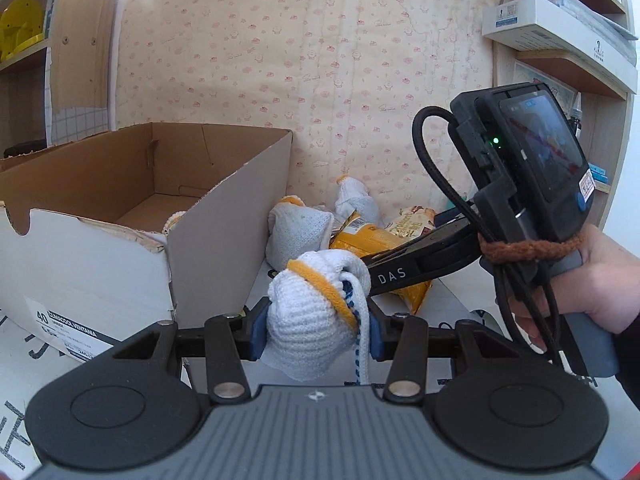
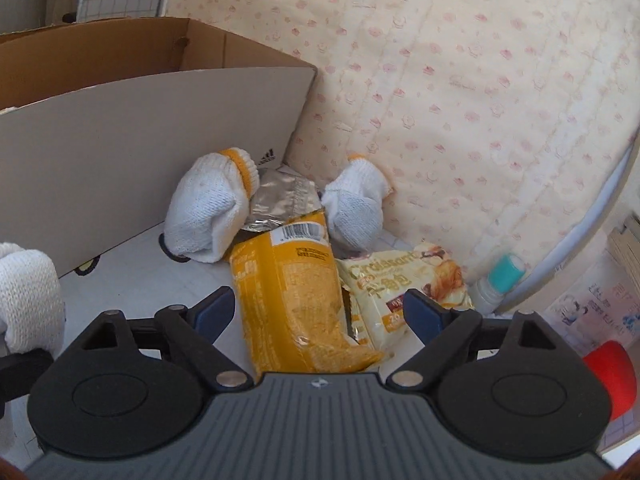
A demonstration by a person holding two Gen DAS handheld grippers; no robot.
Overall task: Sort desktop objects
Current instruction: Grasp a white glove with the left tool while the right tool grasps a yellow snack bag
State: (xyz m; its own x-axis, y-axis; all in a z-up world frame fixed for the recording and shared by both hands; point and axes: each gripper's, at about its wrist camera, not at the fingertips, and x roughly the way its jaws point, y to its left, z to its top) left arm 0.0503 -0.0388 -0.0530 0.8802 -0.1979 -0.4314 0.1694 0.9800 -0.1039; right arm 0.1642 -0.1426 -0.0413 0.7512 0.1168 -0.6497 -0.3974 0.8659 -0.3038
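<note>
My left gripper (image 1: 316, 334) is shut on a rolled white glove with a yellow cuff (image 1: 312, 312), held just right of the open cardboard shoebox (image 1: 100, 264). That glove also shows at the left edge of the right wrist view (image 2: 28, 296). My right gripper (image 2: 318, 314) is open, its blue pads on either side of a yellow snack bag (image 2: 296, 292) lying on the desk. Two more rolled gloves (image 2: 204, 216) (image 2: 354, 206) lie beyond the bag. A pale croissant packet (image 2: 404, 284) lies right of it. The right tool (image 1: 520, 184) and a hand (image 1: 600, 276) show in the left wrist view.
A silver foil packet (image 2: 280, 198) sits between the two far gloves. A small bottle with a teal cap (image 2: 500, 280) stands at the right by the patterned wall (image 2: 460, 80). Shelves (image 1: 560, 32) with boxes hang at the upper right. A red object (image 2: 612, 376) is at the right edge.
</note>
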